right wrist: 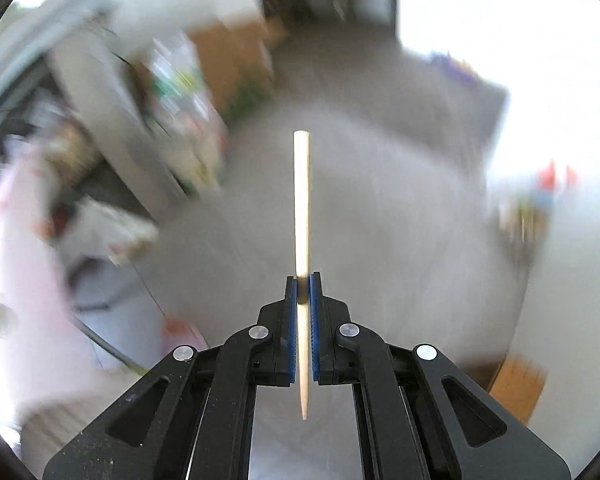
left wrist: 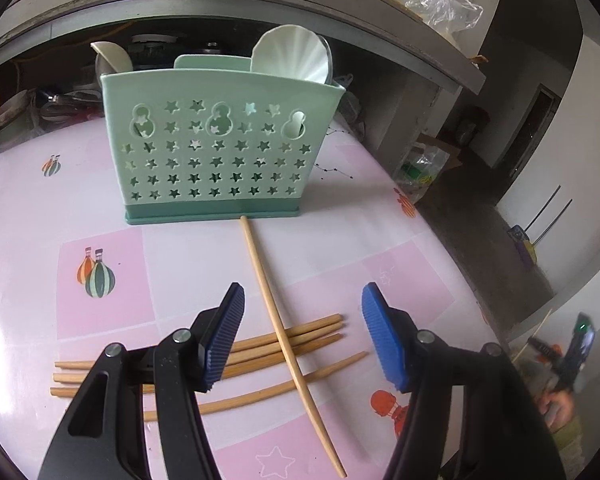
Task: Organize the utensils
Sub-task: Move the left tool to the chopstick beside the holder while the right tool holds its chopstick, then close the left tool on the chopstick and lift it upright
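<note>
Chopsticks [left wrist: 260, 350] wait under the wide-open left gripper [left wrist: 302, 340], spoons sit in the green holder [left wrist: 216, 148] ahead, and the right gripper [right wrist: 303, 280] pinches one chopstick [right wrist: 301, 200].

Crossed chopsticks [left wrist: 236, 354] before mint caddy [left wrist: 216, 148]

Crossed chopsticks [left wrist: 260, 354] clutter the tablecloth [left wrist: 188, 248] before the caddy [left wrist: 216, 144].

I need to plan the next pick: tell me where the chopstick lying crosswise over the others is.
In the left wrist view, the crosswise chopstick lies on the pink tablecloth, running from the green utensil holder's base toward the camera, over the bundle of chopsticks, between the open left gripper's fingers.
</note>
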Demonstrator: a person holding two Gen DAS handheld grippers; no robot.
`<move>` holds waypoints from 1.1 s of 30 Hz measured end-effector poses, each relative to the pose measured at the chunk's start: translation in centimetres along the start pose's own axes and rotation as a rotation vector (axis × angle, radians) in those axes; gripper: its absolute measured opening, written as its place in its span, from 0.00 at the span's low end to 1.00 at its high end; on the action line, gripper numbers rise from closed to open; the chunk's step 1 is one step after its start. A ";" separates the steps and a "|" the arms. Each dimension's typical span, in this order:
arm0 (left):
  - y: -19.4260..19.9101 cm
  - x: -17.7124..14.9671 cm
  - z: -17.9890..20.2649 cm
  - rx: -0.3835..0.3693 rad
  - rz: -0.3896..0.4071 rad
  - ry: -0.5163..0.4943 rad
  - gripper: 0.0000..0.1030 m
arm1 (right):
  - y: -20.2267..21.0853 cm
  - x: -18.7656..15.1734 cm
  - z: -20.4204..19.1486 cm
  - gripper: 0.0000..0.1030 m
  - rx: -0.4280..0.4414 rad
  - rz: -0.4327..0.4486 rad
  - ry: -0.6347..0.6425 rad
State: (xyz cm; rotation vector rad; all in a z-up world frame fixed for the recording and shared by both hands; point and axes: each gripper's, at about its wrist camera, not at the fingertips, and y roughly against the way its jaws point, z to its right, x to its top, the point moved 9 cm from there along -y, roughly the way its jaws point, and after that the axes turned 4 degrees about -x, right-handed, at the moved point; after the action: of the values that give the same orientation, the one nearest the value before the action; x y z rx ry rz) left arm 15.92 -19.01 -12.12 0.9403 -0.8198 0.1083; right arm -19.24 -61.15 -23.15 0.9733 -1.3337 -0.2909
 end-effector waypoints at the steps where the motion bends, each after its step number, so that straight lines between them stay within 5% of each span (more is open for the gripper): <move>1: -0.4 0.2 0.1 0.004 -0.007 -0.001 0.57 | 2.6 2.2 -1.5 0.04 0.031 0.067 0.028; 7: -3.2 1.4 -0.8 0.073 -0.089 -0.035 0.53 | 14.1 8.6 -9.9 0.04 0.369 0.259 0.105; 15: -8.2 2.3 -3.2 0.153 -0.261 -0.075 0.32 | 21.4 6.0 -23.2 0.04 0.813 0.169 0.259; 19: -9.6 2.2 -3.4 0.171 -0.300 -0.120 0.25 | 23.0 3.5 -28.6 0.04 0.890 0.119 0.331; 25: -9.5 2.6 -4.1 0.193 -0.276 -0.131 0.06 | 25.4 0.5 -31.4 0.04 0.951 0.074 0.364; 33: -3.8 2.5 -4.9 0.085 -0.166 -0.028 0.06 | 24.4 -1.4 -34.2 0.04 0.943 0.058 0.408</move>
State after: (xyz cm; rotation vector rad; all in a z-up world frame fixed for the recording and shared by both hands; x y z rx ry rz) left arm 22.09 -18.31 -14.53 1.0888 -0.7646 -0.0146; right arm 3.03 -31.15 -3.78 1.6542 -1.0964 0.6197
